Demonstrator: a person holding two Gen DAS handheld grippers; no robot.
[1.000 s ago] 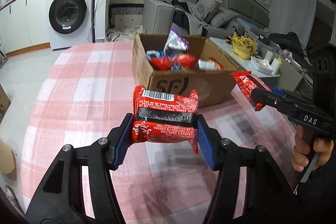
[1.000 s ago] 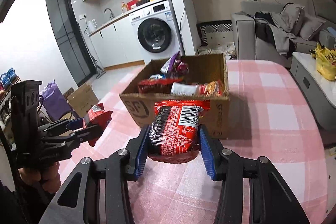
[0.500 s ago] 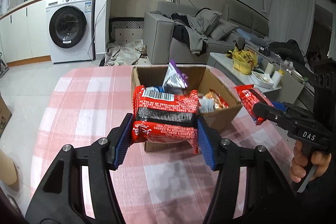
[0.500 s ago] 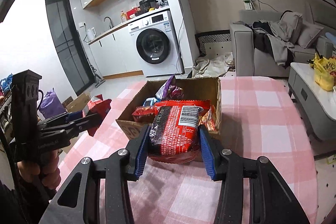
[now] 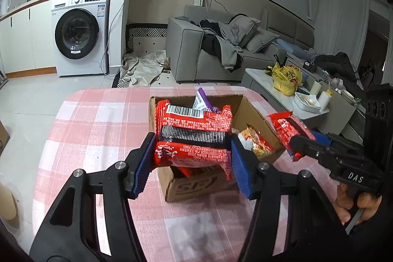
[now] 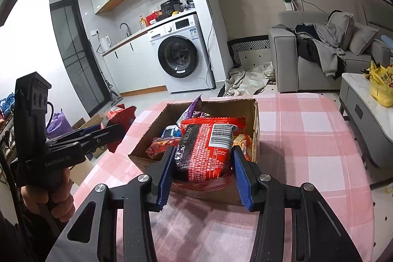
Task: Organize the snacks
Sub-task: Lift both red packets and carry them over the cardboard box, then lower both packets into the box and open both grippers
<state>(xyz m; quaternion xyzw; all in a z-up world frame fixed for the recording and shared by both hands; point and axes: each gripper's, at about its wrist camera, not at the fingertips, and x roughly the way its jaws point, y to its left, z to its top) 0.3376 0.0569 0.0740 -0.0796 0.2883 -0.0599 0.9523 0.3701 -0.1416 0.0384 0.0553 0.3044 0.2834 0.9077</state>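
Two red snack packets are now carried higher and nearer the cardboard box (image 5: 201, 184) than a second ago: in both wrist views the box has slid from beyond the packets to directly beneath them. Your left gripper (image 5: 191, 158) is clenched on the left packet (image 5: 194, 136), barcode uppermost, its blue pads pressing both ends. Your right gripper (image 6: 201, 163) is likewise clamped on the right packet (image 6: 206, 146), which hangs over the near wall of the box. Neither grip has altered.

Judge this as the end of the carry: both packets appear positioned for release into the box, which already holds several snacks, including a purple wrapper (image 5: 202, 101) standing upright and an orange-patterned bag (image 5: 255, 141). Lower before letting go, so that neither packet strikes the rim.

The box stands on a table with a pink-and-white checked cloth (image 5: 98, 119), otherwise bare near you. Beyond it, the room holds a grey sofa (image 5: 196, 50) heaped with clothing, a white washing machine (image 5: 81, 33) under a counter, and a low white side table (image 5: 260, 76) bearing a yellow bag (image 5: 286, 76).
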